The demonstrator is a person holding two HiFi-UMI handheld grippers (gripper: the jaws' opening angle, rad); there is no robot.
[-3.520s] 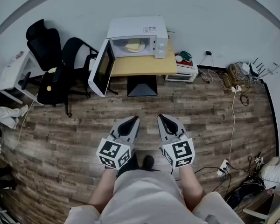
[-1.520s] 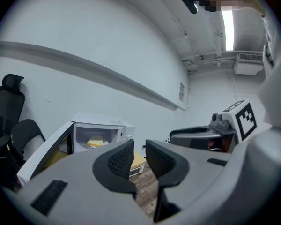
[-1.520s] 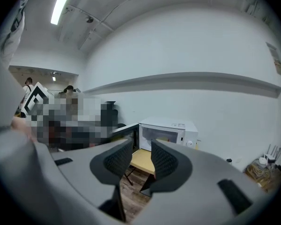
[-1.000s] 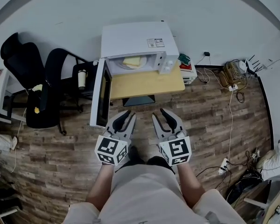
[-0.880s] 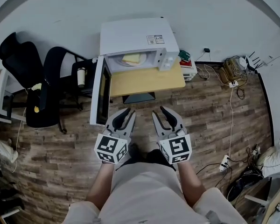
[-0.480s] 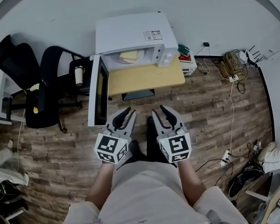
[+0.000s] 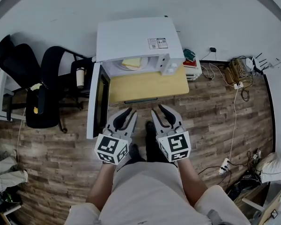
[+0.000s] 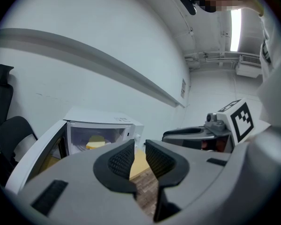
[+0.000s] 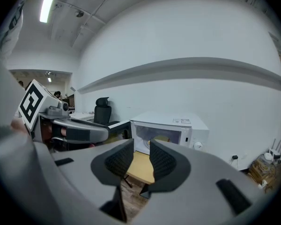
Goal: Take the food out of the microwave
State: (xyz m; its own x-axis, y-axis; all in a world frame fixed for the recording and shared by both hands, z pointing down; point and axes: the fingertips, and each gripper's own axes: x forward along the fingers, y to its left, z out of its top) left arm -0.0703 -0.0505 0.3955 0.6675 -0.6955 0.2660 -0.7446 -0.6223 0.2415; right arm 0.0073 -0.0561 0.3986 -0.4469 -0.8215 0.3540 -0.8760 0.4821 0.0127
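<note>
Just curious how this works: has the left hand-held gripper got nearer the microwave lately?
Yes. The left hand-held gripper has come forward: much less floor now separates it from the wooden table under the microwave.

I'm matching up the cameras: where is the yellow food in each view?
Head view: food upper centre, inside the microwave.
Left gripper view: food lower left of centre.
Right gripper view: food just below centre, slightly right.
Shared landmark: the microwave's open door.

Label point(image 7: 160, 43) on microwave point(image 7: 136, 39), print illegible
</note>
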